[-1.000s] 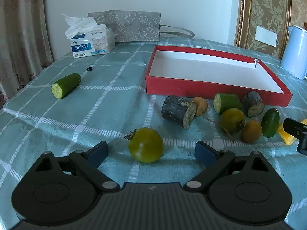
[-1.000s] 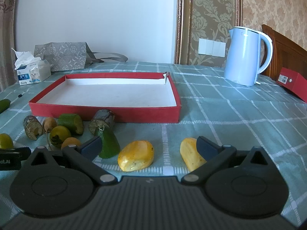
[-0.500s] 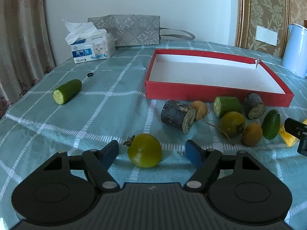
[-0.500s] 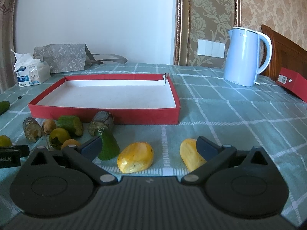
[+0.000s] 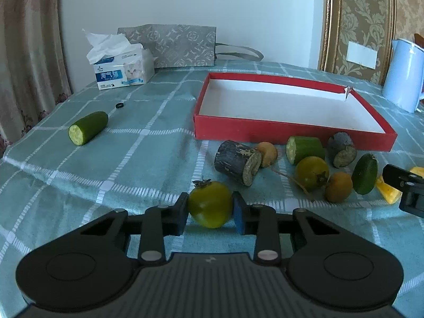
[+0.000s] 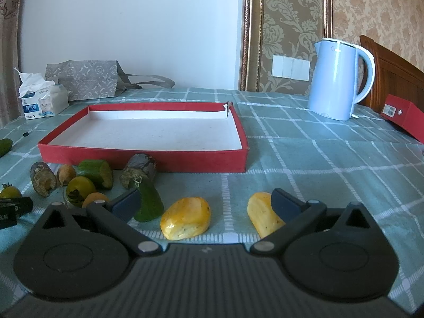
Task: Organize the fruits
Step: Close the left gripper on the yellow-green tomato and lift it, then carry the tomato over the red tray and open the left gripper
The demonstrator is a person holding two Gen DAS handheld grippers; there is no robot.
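Observation:
My left gripper is shut on a green tomato that rests on the tablecloth. An empty red tray lies beyond it. Before the tray lie a dark log piece, a cucumber chunk, another green tomato and small orange fruits. My right gripper is open, with a yellow mango piece between its fingers and a second yellow piece by the right finger. A green fruit lies by the left finger.
A cucumber half lies far left on the table. A tissue box and a grey bag stand at the back. A blue kettle and a red box stand at the right.
My left gripper's fingers closed from wide open onto the green tomato. My right gripper stayed open and hardly moved.

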